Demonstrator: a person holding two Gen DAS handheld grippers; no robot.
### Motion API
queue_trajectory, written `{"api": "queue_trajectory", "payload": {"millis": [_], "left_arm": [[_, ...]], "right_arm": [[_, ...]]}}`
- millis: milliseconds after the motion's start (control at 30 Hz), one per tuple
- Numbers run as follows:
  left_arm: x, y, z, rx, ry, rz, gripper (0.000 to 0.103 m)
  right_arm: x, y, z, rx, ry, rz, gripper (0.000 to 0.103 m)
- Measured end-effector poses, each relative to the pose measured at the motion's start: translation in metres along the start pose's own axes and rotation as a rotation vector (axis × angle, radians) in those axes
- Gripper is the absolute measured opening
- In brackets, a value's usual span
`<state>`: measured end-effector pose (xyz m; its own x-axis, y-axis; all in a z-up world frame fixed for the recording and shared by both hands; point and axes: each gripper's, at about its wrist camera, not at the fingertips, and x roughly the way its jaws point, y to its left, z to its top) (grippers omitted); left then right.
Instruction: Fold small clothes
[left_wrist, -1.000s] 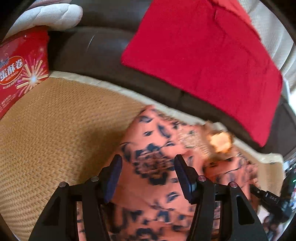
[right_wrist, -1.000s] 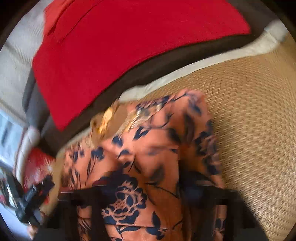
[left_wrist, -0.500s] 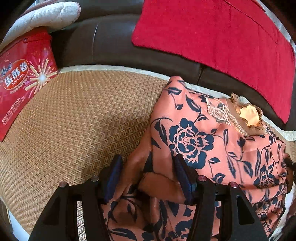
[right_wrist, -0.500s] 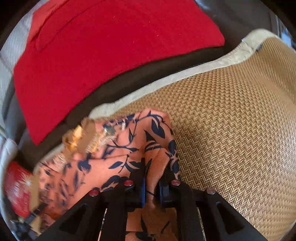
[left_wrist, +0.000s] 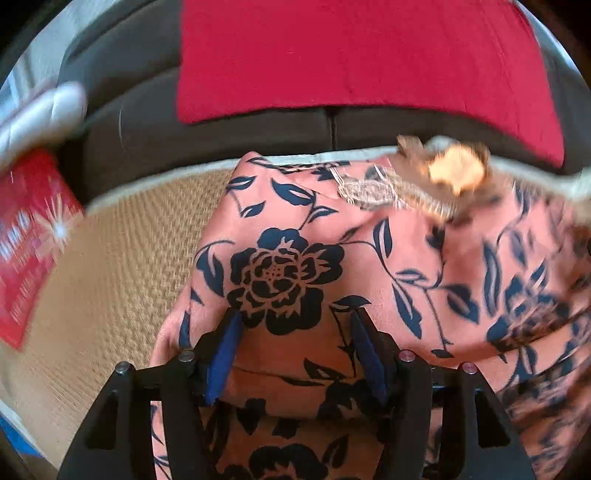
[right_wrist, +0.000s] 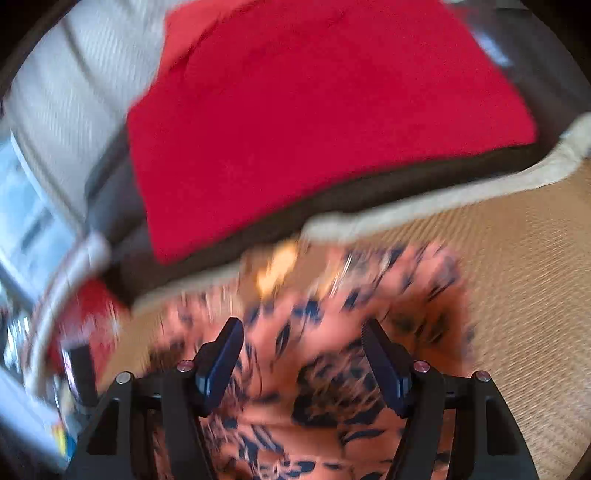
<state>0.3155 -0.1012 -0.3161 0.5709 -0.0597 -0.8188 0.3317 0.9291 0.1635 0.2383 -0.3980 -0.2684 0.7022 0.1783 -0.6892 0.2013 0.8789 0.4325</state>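
Lying bunched on the mat, the garment is spread just below the sofa edge. The right gripper is seen opening, nothing pinched, apparently to release a finished fold. The left gripper is held apart over cloth, pads clear, seemingly for the next pinch.

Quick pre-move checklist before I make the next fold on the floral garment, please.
1. Right gripper free of the cloth: ok, jaws opening, nothing pinched.
2. Left gripper free of the floral garment: cannot tell, fabric between its fingers.
3. Garment on the woven mat: ok.
4. Garment lying flat: not ok, bunched.
5. Red box apart from the garment: ok.
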Motion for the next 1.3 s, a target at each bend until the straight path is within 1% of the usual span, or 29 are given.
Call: {"api": "queue_trajectory", "payload": {"millis": [33, 100, 133, 167, 200, 267, 300, 367, 400, 433, 467, 500, 533, 633, 700, 767, 800, 833, 900, 933, 1000, 1067, 1133, 1167, 1200, 1267, 1300], "left_arm": [[-0.002, -0.003, 0.0, 0.018, -0.004, 0.014, 0.062], [-0.007, -0.006, 0.0, 0.022, -0.009, 0.008, 0.062], [-0.011, -0.006, 0.0, 0.013, -0.017, 0.006, 0.062], [-0.019, -0.005, -0.001, 0.003, -0.037, 0.013, 0.062], [-0.026, -0.007, -0.001, 0.001, -0.066, 0.025, 0.062], [-0.048, -0.007, -0.001, 0.002, -0.131, 0.057, 0.062], [-0.055, -0.007, 0.0, 0.0, -0.15, 0.065, 0.063], [-0.073, -0.005, 0.002, -0.013, -0.189, 0.07, 0.063], [-0.08, -0.002, 0.004, -0.021, -0.206, 0.068, 0.064], [-0.088, -0.001, 0.003, -0.027, -0.222, 0.071, 0.064], [-0.093, 0.0, 0.002, -0.031, -0.236, 0.081, 0.064], [-0.1, 0.0, -0.001, -0.032, -0.253, 0.092, 0.064], [-0.105, -0.001, 0.0, -0.031, -0.263, 0.1, 0.064], [-0.126, 0.002, 0.003, -0.038, -0.305, 0.129, 0.066], [-0.141, 0.004, 0.003, -0.057, -0.33, 0.142, 0.07], [-0.158, 0.007, 0.002, -0.082, -0.358, 0.151, 0.071], [-0.168, 0.008, 0.0, -0.092, -0.371, 0.152, 0.072], [-0.176, 0.009, -0.002, -0.102, -0.381, 0.154, 0.074], [-0.195, 0.01, -0.01, -0.116, -0.406, 0.169, 0.086], [-0.203, 0.011, -0.015, -0.122, -0.42, 0.179, 0.087], [-0.222, 0.012, -0.028, -0.13, -0.445, 0.196, 0.088], [-0.237, 0.012, -0.035, -0.124, -0.445, 0.204, 0.088], [-0.254, 0.013, -0.042, -0.115, -0.453, 0.235, 0.088], [-0.265, 0.013, -0.047, -0.113, -0.471, 0.258, 0.091], [-0.276, 0.014, -0.051, -0.113, -0.489, 0.272, 0.095], [-0.298, 0.018, -0.058, -0.122, -0.521, 0.276, 0.099], [-0.31, 0.02, -0.062, -0.126, -0.535, 0.278, 0.099]], "right_arm": [[0.022, 0.006, -0.007, -0.037, 0.104, -0.031, 0.068], [0.05, 0.011, -0.017, -0.085, 0.212, -0.101, 0.067], [0.046, 0.018, -0.021, -0.13, 0.173, -0.118, 0.067], [0.042, 0.025, -0.019, -0.162, 0.164, -0.128, 0.067], [0.037, 0.028, -0.019, -0.162, 0.147, -0.117, 0.067], [0.02, 0.028, -0.018, -0.132, 0.085, -0.099, 0.067], [0.017, 0.028, -0.017, -0.134, 0.076, -0.098, 0.067], [0.02, 0.032, -0.023, -0.159, 0.09, -0.098, 0.067], [0.032, 0.035, -0.028, -0.175, 0.141, -0.115, 0.066], [0.032, 0.029, -0.037, -0.182, 0.185, -0.135, 0.066], [0.037, 0.028, -0.038, -0.196, 0.2, -0.154, 0.066], [0.035, 0.033, -0.039, -0.213, 0.174, -0.162, 0.066], [0.032, 0.037, -0.037, -0.217, 0.166, -0.16, 0.066], [0.014, 0.041, -0.033, -0.167, 0.101, -0.111, 0.066], [-0.006, 0.045, -0.031, -0.164, 0.031, -0.103, 0.066], [-0.019, 0.049, -0.028, -0.165, -0.032, -0.1, 0.066], [-0.032, 0.053, -0.029, -0.163, -0.065, -0.098, 0.067], [-0.045, 0.056, -0.03, -0.16, -0.1, -0.092, 0.067], [-0.067, 0.061, -0.033, -0.156, -0.153, -0.085, 0.067], [-0.079, 0.062, -0.038, -0.154, -0.18, -0.082, 0.067], [-0.103, 0.061, -0.05, -0.131, -0.213, -0.066, 0.067], [-0.121, 0.058, -0.058, -0.105, -0.22, -0.049, 0.067], [-0.141, 0.057, -0.064, -0.086, -0.236, -0.041, 0.067], [-0.151, 0.059, -0.067, -0.086, -0.247, -0.04, 0.069], [-0.161, 0.06, -0.069, -0.089, -0.258, -0.037, 0.07], [-0.18, 0.067, -0.072, -0.104, -0.282, -0.033, 0.071], [-0.191, 0.073, -0.074, -0.12, -0.295, -0.034, 0.072]]}}
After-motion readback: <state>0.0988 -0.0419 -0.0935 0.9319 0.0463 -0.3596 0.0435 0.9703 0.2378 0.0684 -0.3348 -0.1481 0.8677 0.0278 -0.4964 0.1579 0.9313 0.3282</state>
